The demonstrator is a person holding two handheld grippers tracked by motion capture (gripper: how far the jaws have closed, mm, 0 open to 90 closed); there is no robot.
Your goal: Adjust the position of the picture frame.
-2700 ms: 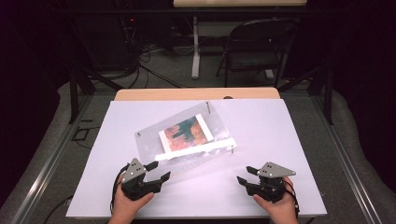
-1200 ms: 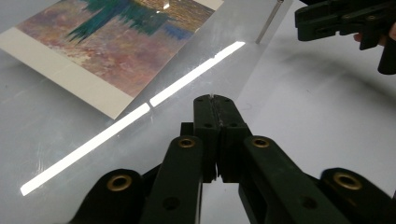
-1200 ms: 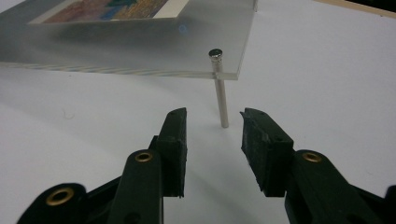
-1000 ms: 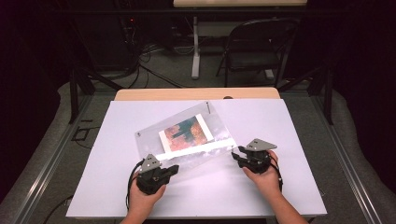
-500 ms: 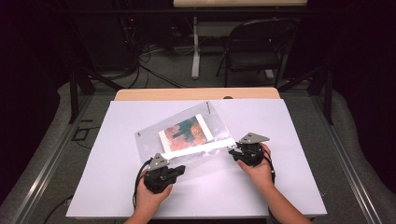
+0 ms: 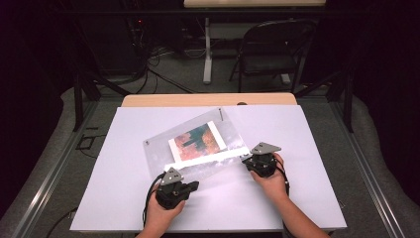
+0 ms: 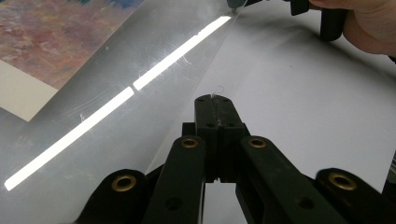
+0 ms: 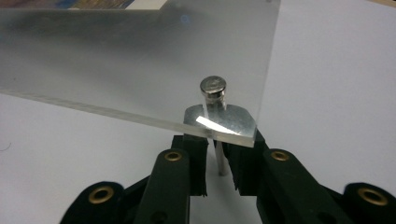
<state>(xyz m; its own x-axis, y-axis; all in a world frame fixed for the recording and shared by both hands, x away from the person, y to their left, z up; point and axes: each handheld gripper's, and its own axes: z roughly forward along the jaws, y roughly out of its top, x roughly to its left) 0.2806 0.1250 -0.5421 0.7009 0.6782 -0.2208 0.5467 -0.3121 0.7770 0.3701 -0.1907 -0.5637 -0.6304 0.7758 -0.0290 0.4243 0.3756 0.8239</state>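
A clear acrylic panel (image 6: 163, 151) with a colourful picture (image 6: 194, 142) under it lies askew on the white table (image 6: 307, 198). A metal post (image 8: 213, 87) stands in its near right corner. My right gripper (image 6: 246, 159) has its jaws on either side of the post's thin stem (image 8: 222, 164) below the panel (image 8: 116, 60). They have just been closing, and a gap still shows beside the stem. My left gripper (image 6: 194, 186) is shut and holds nothing. Its tip (image 7: 215, 100) rests at the panel's near edge (image 7: 154, 93).
A bright strip of reflected light crosses the panel (image 6: 208, 158). A wooden table edge (image 6: 208, 100) lies behind the white top, with a folding chair (image 6: 270, 54) and cables on the floor beyond. The person's right hand (image 7: 369, 23) is at the far corner in the left gripper view.
Both grippers have come up from the table's front edge to the panel. In the last second the right one slid left onto the corner post and its jaws narrowed. The left one barely shifted.
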